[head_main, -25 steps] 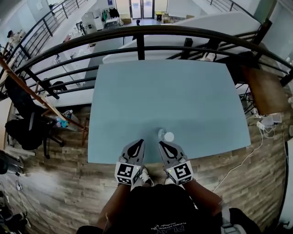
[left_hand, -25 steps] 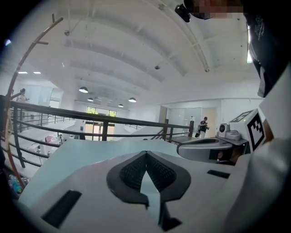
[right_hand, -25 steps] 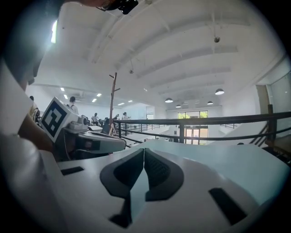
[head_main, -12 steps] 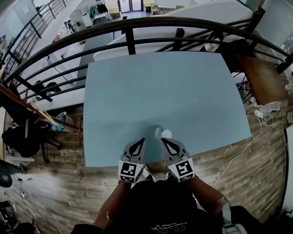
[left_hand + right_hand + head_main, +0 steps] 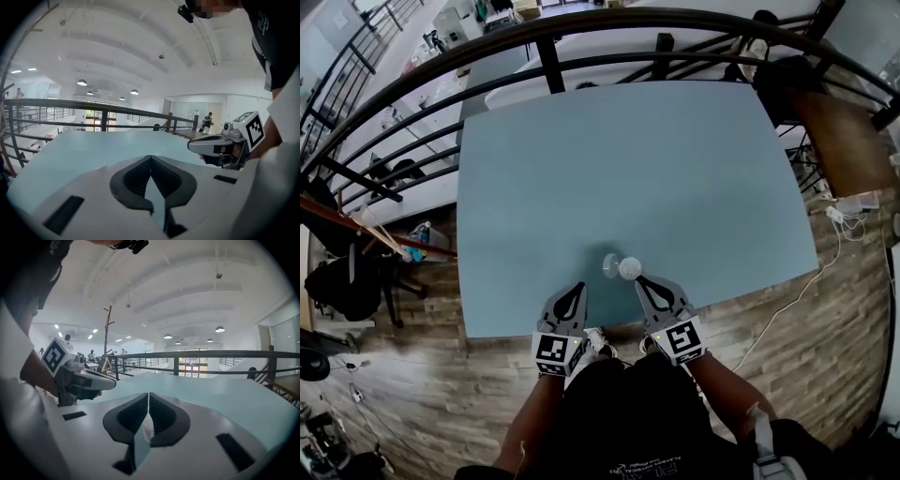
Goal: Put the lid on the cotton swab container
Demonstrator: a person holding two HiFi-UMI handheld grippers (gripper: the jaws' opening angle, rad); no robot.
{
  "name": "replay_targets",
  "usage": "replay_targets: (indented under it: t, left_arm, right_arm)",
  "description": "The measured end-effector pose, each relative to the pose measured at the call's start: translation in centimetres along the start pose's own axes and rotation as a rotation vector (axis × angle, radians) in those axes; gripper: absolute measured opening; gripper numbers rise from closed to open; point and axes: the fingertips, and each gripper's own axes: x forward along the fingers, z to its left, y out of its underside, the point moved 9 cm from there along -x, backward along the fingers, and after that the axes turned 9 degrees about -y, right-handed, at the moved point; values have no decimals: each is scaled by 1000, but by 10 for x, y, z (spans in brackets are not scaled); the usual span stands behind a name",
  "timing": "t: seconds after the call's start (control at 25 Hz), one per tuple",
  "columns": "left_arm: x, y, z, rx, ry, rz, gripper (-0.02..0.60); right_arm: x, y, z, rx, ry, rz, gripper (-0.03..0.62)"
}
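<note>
White swab container (image 5: 629,268) just beyond right gripper (image 5: 641,279) jaws.

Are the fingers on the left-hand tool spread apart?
No, on the left gripper the fingers meet at their tips, with nothing between them.

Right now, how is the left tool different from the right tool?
The right tool has its tip close by the small white round piece on the blue table; the left tool has its tip farther off, to that piece's left. The right tool's view shows something white through its jaws; the left tool's view shows only table. Both tools are shut and hold nothing.
</note>
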Motion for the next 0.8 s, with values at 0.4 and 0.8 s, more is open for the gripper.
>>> replay_targets:
  t: [0.4, 0.8]
  left_arm:
    - [15, 15, -4, -21, -15, 7, 11]
    - [33, 21, -2, -7, -31, 27, 11]
  right_arm:
    - [4, 39, -7, 51, -35, 80, 142]
    - [32, 64, -24, 73, -56, 165, 259]
